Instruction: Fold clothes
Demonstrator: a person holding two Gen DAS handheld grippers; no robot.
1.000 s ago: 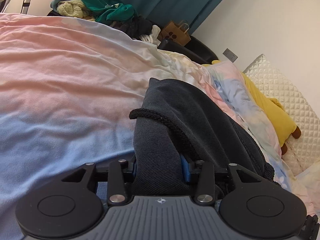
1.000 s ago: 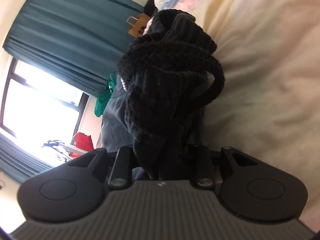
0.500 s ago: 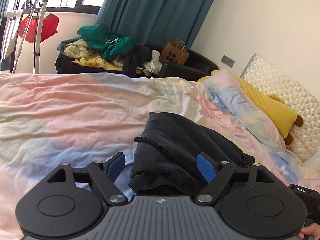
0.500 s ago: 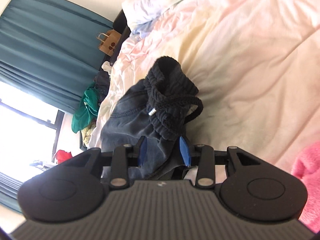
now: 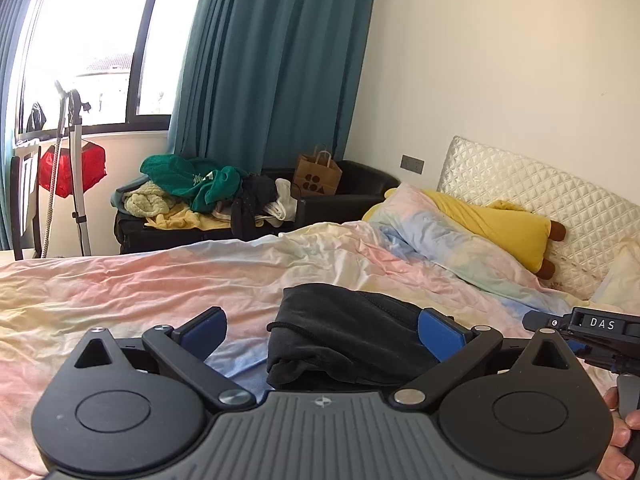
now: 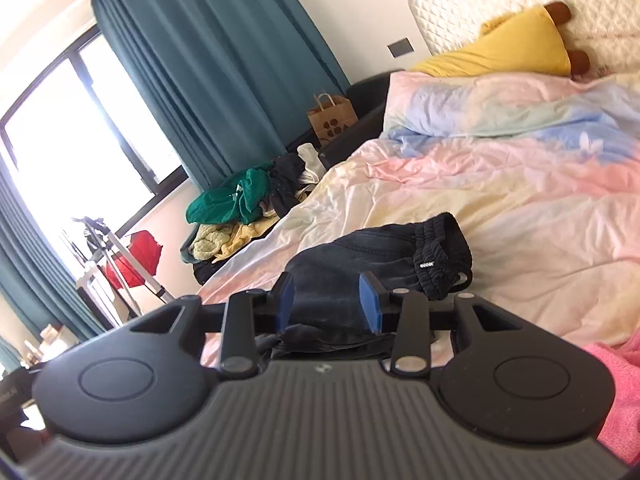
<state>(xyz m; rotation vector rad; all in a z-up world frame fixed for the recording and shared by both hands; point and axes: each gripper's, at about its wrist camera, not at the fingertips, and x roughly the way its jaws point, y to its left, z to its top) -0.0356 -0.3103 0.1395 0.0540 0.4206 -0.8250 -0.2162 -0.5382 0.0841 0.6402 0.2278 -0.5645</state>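
— What does each camera give you that the other doesn't?

— From the left wrist I see the left tool (image 5: 322,330) with its jaws spread wide and opening, nothing pressed between the blue pads (image 5: 202,330). At the right edge the right tool (image 5: 580,326) pokes into frame, with a hand (image 5: 618,436) below it. The right wrist view misses all that, but it shows the ribbed waistband (image 6: 442,256) of the dark garment (image 6: 356,258) and a pink fabric (image 6: 616,392) at the lower right, which I can't see from the left.

— And the right tool itself?

— In its own view the right tool (image 6: 328,298) has its pads partly apart, nothing pinched; the garment sits beyond and below them, framed in the gap.

— The surroundings?

— A bed (image 5: 120,284) with a rumpled pastel cover in pink, yellow and blue. A quilted headboard (image 5: 560,208) stands at the far right with a yellow plush (image 5: 492,224) against it. Teal curtains (image 5: 276,64) hang beside a bright window (image 5: 92,40); under them a dark bench carries a pile of clothes (image 5: 200,192) and a brown paper bag (image 5: 316,178). A light stand and a red bag (image 5: 72,174) are near the window.

— The garment?

— I see it lying on the bed just ahead of both tools, folded into a thick, lumpy bundle. Dark denim-like cloth, black knit waistband turned toward the headboard side, a cord (image 5: 296,324) lying across the near part.
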